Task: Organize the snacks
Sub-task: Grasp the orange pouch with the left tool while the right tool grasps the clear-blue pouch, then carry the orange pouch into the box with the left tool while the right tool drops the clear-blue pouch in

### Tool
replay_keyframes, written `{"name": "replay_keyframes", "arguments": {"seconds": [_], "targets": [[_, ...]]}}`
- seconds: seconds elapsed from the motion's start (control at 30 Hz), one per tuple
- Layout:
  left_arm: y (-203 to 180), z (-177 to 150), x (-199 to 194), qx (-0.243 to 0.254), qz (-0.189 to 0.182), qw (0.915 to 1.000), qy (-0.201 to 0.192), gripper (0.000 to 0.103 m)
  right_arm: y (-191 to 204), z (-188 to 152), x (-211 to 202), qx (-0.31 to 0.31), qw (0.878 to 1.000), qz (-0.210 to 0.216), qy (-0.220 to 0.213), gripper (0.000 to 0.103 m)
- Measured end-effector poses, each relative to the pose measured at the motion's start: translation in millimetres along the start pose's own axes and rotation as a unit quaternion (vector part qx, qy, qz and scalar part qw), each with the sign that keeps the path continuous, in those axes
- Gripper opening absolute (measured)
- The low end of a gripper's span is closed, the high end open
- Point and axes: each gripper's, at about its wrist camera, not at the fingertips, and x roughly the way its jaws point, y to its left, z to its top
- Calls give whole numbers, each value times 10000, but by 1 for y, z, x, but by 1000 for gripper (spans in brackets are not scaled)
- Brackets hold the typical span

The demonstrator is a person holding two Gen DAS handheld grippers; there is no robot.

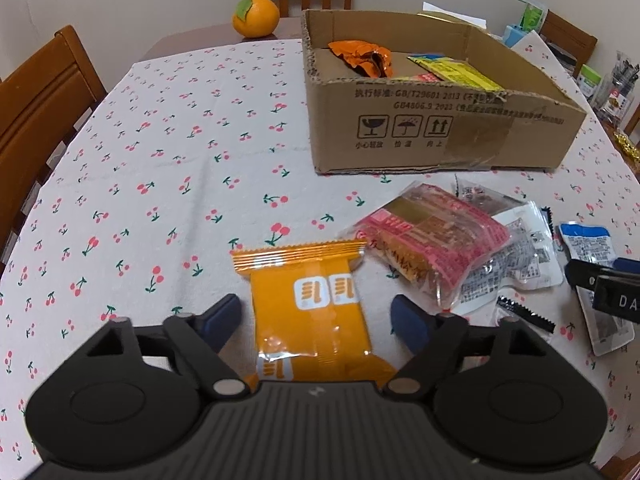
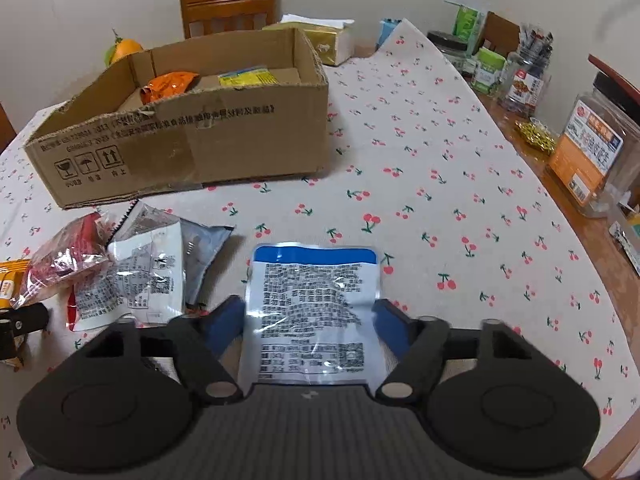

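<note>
Behind the snack packets (image 1: pixel 460 248) stands a cardboard box (image 1: pixel 440 128).

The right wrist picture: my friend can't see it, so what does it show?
The right hand-held gripper has a blue-and-white snack packet between its blue fingers on a cherry-print tablecloth. More packets lie to the left, in front of a cardboard box holding a few snacks.

Cardboard box (image 1: pixel 440 120) toward far edge of table (image 1: pixel 180 140); two snack packets (image 1: pixel 404 64) inside; loose packets (image 1: pixel 432 240) before box, near front edge.
</note>
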Motion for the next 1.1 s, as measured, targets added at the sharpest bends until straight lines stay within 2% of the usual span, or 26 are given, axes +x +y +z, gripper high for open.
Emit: {"name": "replay_keyframes", "arguments": {"seconds": [0.03,0.13,0.27,0.33,0.37,0.4,0.43,0.63,0.7,0.77,0.83,0.87,0.9,0.93,1.1], "targets": [[-1,1,-1,8,-12,10000,0,70,0,1,0,-41,10000,9,13,72],[-4,2,-2,44,-26,10000,-26,60,2,3,-3,-208,9997,93,-10,66],[-3,3,-2,40,-2,10000,2,59,1,10,-4,-294,9993,237,73,64],[-2,3,-1,26,-5,10000,4,59,-6,11,-5,-131,9995,289,24,77],[-2,4,-1,14,7,10000,10,59,-8,12,-5,-117,9995,301,3,94],[-2,4,-1,8,12,10000,14,59,-10,11,-5,-108,9995,269,-79,101],[-2,4,-1,13,15,10000,12,59,-12,11,-5,-106,9994,287,-136,102],[-3,3,-1,24,20,10000,0,60,-15,13,10,-273,9984,494,0,100],[-3,4,-1,36,41,10000,5,60,-16,12,15,-315,9977,590,80,97],[-3,4,-2,49,53,10000,4,60,-12,9,14,-464,9975,536,37,96],[-3,4,-2,47,48,10000,-1,59,-9,7,12,-612,9968,517,-20,90],[-4,4,-2,60,53,10000,-2,59,-8,8,11,-596,9969,504,-41,84],[-4,4,-2,70,49,10000,-1,56,-8,9,10,-601,9970,492,-49,79],[-4,4,-3,78,17,10000,3,51,-8,10,9,-596,9969,517,-30,79],[-3,4,-5,143,0,9999,29,46,-10,11,9,-570,9971,513,3,78]]}}
